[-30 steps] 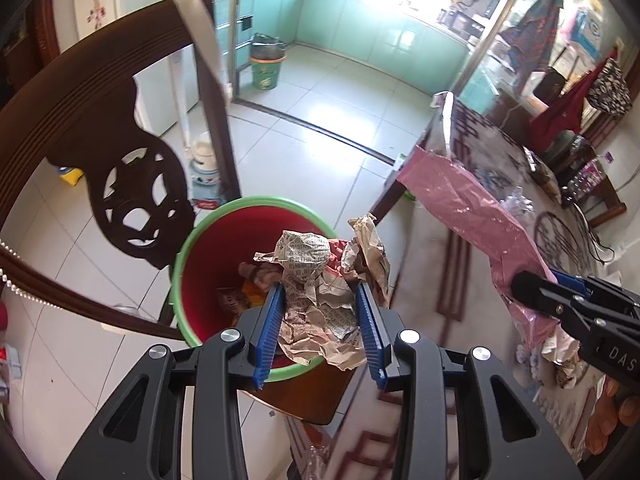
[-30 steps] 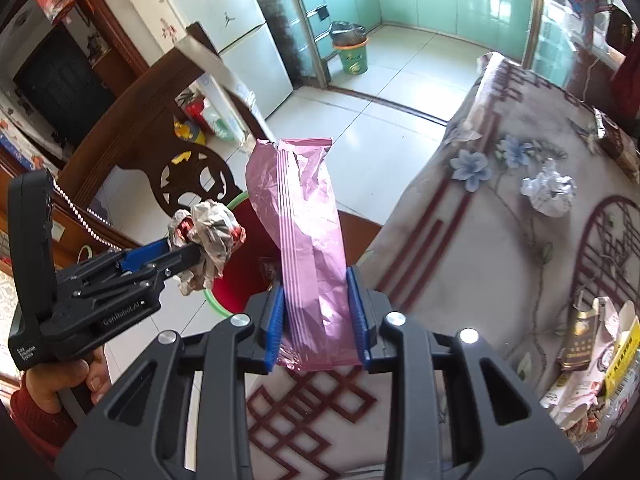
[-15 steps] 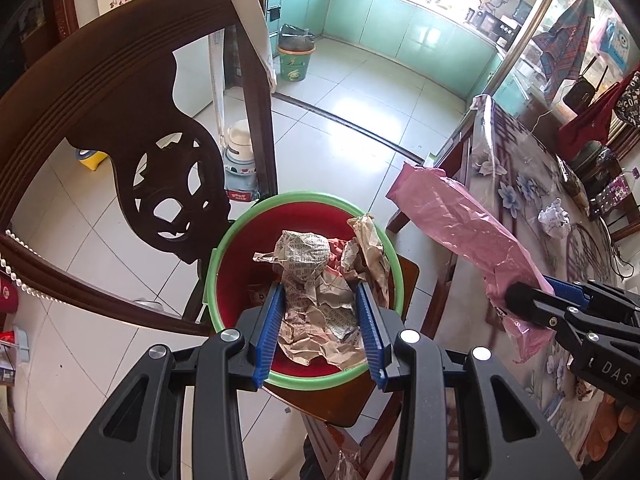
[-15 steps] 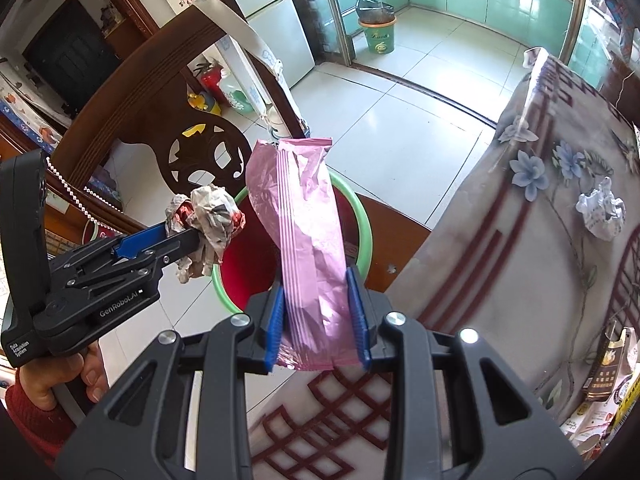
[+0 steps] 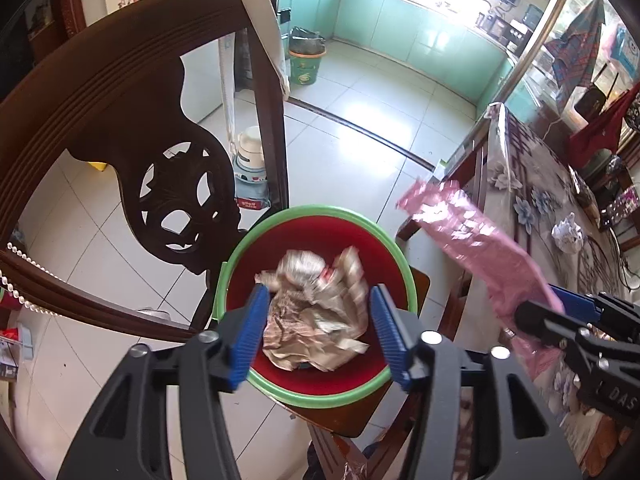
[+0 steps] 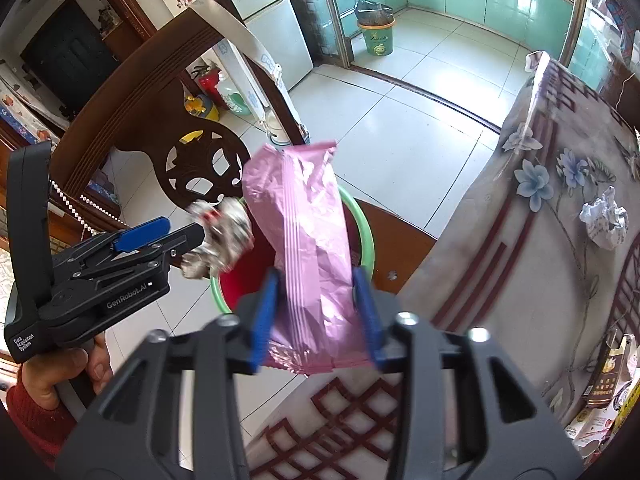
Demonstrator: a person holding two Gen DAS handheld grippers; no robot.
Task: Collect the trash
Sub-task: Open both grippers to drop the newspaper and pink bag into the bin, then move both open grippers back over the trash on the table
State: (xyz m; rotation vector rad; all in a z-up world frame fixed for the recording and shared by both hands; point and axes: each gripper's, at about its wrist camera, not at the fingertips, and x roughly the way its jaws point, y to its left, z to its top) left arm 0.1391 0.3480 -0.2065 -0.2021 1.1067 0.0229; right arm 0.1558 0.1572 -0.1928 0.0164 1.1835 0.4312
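Since the bin [image 5: 316, 396] sat on the chair [image 5: 120, 128] seat right beside the table [image 6: 520, 280], both grippers were parked over it so the trash could just fall in. The left gripper [image 5: 316, 332] had its jaws opening, pads already clear of the paper wad [image 5: 316, 312], which looked blurred, so I'd guess it was dropping straight over the red inside of the bin. The right gripper [image 6: 316, 316] was opening too, with the pink wrapper [image 6: 304, 248] loose between its pads and no longer pinched, its far end leaning over the bin's green rim. From where it hung, I'd say the wrapper could catch on that rim or slide off toward the seat.

Around the bin: the carved chair back stood just behind it, close to the left gripper, so not much room that side. On the table, well away from the bin, a crumpled white tissue [image 6: 604, 220] was waiting, plus some cartons [image 6: 604, 380] near the edge. A second bin [image 6: 376, 32] sat far off in the kitchen.
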